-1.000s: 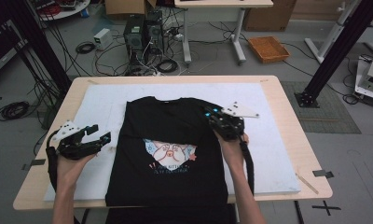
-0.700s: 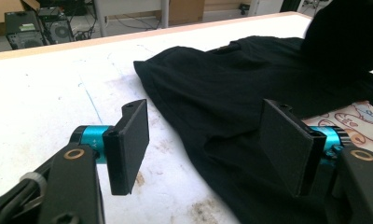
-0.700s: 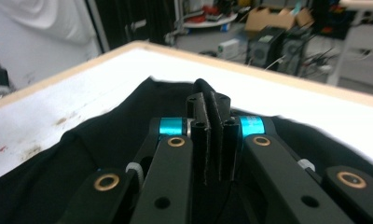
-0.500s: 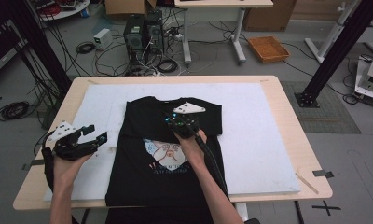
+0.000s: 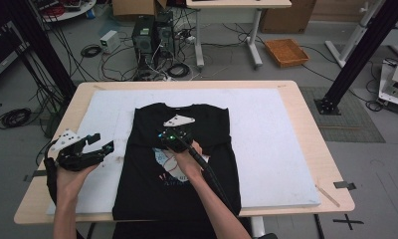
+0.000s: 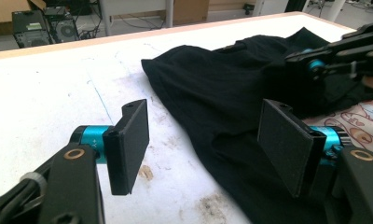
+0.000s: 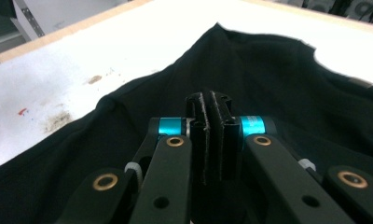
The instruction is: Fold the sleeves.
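R gripper (image 5: 173, 141) is carrying the black T-shirt's (image 5: 152, 199) sleeve leftward over its chest on the white mat (image 5: 266, 149), jaws pressed together, prob. pinching fabric; fold progressing. L gripper (image 5: 98, 147) is waiting, jaws spread.

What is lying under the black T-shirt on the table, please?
Under the T-shirt lies a white mat, which covers most of the wooden table. The mat shows on both sides and beyond the collar. The part beneath the shirt is covered, so anything there cannot be seen.
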A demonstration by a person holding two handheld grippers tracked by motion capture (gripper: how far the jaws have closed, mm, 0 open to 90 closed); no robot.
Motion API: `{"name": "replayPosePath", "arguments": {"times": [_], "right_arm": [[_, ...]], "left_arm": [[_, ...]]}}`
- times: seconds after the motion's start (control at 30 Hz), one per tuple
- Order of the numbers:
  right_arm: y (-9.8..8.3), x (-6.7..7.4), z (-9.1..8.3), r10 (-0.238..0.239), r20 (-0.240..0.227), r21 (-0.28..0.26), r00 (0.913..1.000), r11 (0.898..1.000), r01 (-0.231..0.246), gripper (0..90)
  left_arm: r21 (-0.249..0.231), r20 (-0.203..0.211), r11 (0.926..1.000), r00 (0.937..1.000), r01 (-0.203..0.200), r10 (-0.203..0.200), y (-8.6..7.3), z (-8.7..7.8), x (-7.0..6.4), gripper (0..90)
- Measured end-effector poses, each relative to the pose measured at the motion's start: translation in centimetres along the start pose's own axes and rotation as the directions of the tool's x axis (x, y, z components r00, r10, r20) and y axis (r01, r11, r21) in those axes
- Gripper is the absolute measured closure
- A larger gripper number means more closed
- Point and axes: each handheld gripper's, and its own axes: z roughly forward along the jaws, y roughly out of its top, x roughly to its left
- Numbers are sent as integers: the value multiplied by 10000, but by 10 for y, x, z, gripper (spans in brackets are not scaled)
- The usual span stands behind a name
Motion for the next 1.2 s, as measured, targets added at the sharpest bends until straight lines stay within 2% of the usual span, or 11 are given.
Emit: {"name": "replayPosePath", "arguments": {"times": [0.1, 0.27, 0.5, 0.6, 0.63, 0.7, 0.77, 0.93, 1.07, 1.13, 1.2], "right_arm": [[-2, 2, 8, 174, -106, 110, 9998, 9998, -172, 869], [-1, 10, 17, -24, -291, 227, 9996, 9997, 31, 869], [-4, 26, 27, -240, -804, 457, 9965, 9986, 277, 872], [-3, 27, 26, -309, -752, 391, 9967, 9987, 339, 870], [-2, 25, 25, -257, -686, 335, 9973, 9990, 280, 856], [0, 20, 22, -323, -349, 358, 9989, 9988, 336, 736], [0, 16, 19, -400, -184, 651, 9990, 9970, 411, 649], [-5, 17, 24, -724, 291, 1212, 9969, 9903, 684, 576], [-9, 15, 31, -749, 551, 1622, 9957, 9846, 651, 612], [-10, 12, 31, -603, 424, 1670, 9973, 9846, 524, 700], [-9, 11, 29, -622, 409, 1610, 9972, 9854, 549, 833]], "left_arm": [[51, -11, 10000, 10000, -25, 25, 0, 0, 1, 338], [38, -29, 10000, 10000, 3, -3, -1, 0, 1, 338], [39, -73, 10000, 10000, 11, -11, -1, -2, 2, 338], [12, -83, 10000, 10000, 20, -20, -1, -3, 3, 338], [14, -98, 10000, 9999, 28, -28, -1, -4, 3, 338], [3, -92, 10000, 10000, 34, -34, -1, -4, 3, 338], [11, -114, 10000, 9999, 56, -56, -1, -3, 3, 338], [130, -78, 9999, 10000, -35, 36, -2, -1, 2, 338], [136, -81, 9999, 10000, -55, 56, -1, -1, 2, 338], [152, -85, 9999, 10000, -46, 48, -2, 0, 2, 338], [149, -84, 9999, 9999, -60, 61, -2, -1, 2, 338]]}}
